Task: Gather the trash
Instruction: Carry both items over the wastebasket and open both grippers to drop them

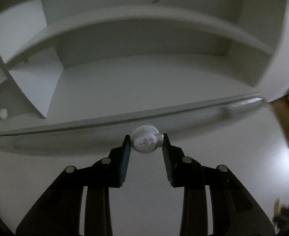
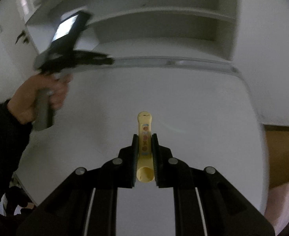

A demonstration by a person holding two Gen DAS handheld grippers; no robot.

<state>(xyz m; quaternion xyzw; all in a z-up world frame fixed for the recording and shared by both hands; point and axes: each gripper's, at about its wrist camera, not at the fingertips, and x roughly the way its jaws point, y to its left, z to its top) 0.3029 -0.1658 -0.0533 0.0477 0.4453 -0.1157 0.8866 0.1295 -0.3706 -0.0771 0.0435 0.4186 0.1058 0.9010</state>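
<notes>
My left gripper (image 1: pixel 146 137) has its two black fingers (image 1: pixel 126 153) pressed on a small white crumpled ball (image 1: pixel 144 142). The ball sits right at my fingertips, one finger on each side of it. It looks like a scrunched bit of paper with little grey marks on it, and a small stub sticks out on its right side against the finger there.

My right gripper (image 2: pixel 145 136) is squeezed almost shut on a thin yellow tube (image 2: pixel 145 143). The tube lies along my fingers. Its far end pokes out past my fingertips, and its near end is an open round hole facing the camera. It has small red and blue pictures on it.

Under both of my grippers is a white table (image 1: pixel 144 186). Both things I hold are up off it.

Past the far edge of the table stands a white shelf unit (image 1: pixel 124 45) with open boxes in it. In a small space at the low left of it sits a little white ball (image 1: pixel 3 113).

From my right side I can see my left hand (image 2: pixel 36 96) in a dark sleeve (image 2: pixel 4 133), wrapped around the grey handle of the other gripper. That part looks blurry.

At the right edge there is something brown (image 2: pixel 284 153), but I cannot tell what it is.
</notes>
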